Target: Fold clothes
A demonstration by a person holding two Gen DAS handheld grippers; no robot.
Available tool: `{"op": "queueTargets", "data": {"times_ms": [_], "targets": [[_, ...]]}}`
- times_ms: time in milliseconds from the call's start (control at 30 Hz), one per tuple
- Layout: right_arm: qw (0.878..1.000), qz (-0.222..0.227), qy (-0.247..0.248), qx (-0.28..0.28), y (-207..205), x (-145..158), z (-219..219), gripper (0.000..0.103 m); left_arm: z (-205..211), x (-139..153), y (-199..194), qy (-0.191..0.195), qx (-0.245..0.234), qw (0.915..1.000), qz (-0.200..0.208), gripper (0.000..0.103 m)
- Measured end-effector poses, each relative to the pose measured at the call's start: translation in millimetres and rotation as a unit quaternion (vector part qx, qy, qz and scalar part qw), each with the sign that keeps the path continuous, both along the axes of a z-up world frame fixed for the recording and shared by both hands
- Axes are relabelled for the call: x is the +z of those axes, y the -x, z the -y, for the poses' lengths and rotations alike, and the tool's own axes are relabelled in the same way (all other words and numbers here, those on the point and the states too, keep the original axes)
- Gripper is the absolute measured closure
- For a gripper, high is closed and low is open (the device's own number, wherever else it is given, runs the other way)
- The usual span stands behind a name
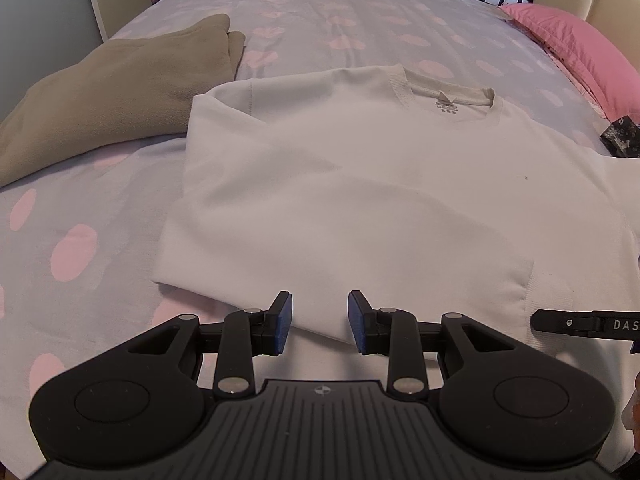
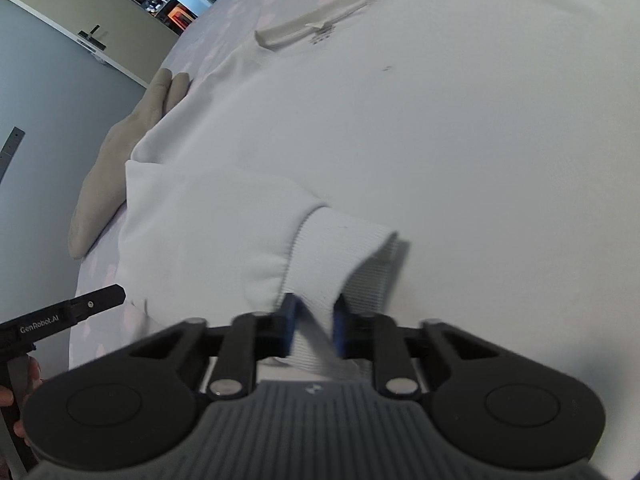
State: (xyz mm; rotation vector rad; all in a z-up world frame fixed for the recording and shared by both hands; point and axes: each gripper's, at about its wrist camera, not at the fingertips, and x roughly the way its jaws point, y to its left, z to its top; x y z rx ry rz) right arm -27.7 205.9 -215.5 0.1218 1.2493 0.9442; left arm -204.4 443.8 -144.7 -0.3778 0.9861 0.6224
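A white sweatshirt point(image 1: 380, 184) lies flat on the bed, its collar point(image 1: 448, 94) at the far end. Its left sleeve is folded across the body. My left gripper point(image 1: 320, 320) stands open at the near hem, nothing between its blue pads. In the right wrist view the same sweatshirt point(image 2: 440, 140) fills the frame. My right gripper point(image 2: 316, 328) is shut on the ribbed sleeve cuff point(image 2: 344, 248), which runs between its pads. One finger of the right gripper point(image 1: 560, 322) shows at the left wrist view's right edge. A finger of the left gripper point(image 2: 96, 300) shows at the lower left.
A folded beige garment point(image 1: 108, 88) lies left of the sweatshirt on the pink-spotted bedsheet point(image 1: 72, 248). A pink pillow point(image 1: 572, 44) and a dark patterned item point(image 1: 622, 136) sit at the right. Furniture stands beyond the bed's far end.
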Motion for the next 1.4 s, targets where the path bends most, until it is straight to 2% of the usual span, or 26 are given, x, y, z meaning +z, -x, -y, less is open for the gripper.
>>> {"op": "queueTargets", "data": {"times_ms": [33, 200, 467, 700, 933, 1200, 1300, 1367, 1400], "targets": [[1.000, 0.004, -0.004, 0.001, 1, 2, -1, 0.099, -1, 1, 1, -0.001, 0.001, 1.0000, 0.001, 0.074], [0.998, 0.058, -0.024, 0.011, 5, 34, 0, 0.099, -9, 6, 5, -0.001, 0.013, 0.9999, 0.010, 0.074], [0.992, 0.120, -0.043, 0.007, -4, 81, -9, 0.099, -18, 13, 11, -0.004, 0.026, 0.9994, 0.020, 0.074], [0.987, 0.152, -0.041, -0.007, -24, 104, -18, 0.099, -23, 15, 16, -0.005, 0.029, 0.9993, 0.023, 0.074], [0.980, 0.193, -0.008, -0.040, -45, 97, -23, 0.099, -28, 12, 18, -0.004, 0.032, 0.9994, 0.016, 0.074], [0.985, 0.164, 0.044, -0.037, -66, 50, -31, 0.098, -30, 8, 18, -0.005, 0.028, 0.9996, 0.006, 0.074], [0.985, 0.157, 0.054, -0.045, -70, 40, -25, 0.084, -30, 6, 17, -0.008, 0.026, 0.9996, 0.000, 0.074], [0.984, 0.157, 0.056, -0.063, -71, 36, -17, 0.066, -30, 5, 17, -0.009, 0.026, 0.9996, -0.003, 0.074], [0.984, 0.155, 0.055, -0.073, -72, 35, -11, 0.065, -30, 4, 17, -0.009, 0.027, 0.9996, -0.005, 0.074]]}}
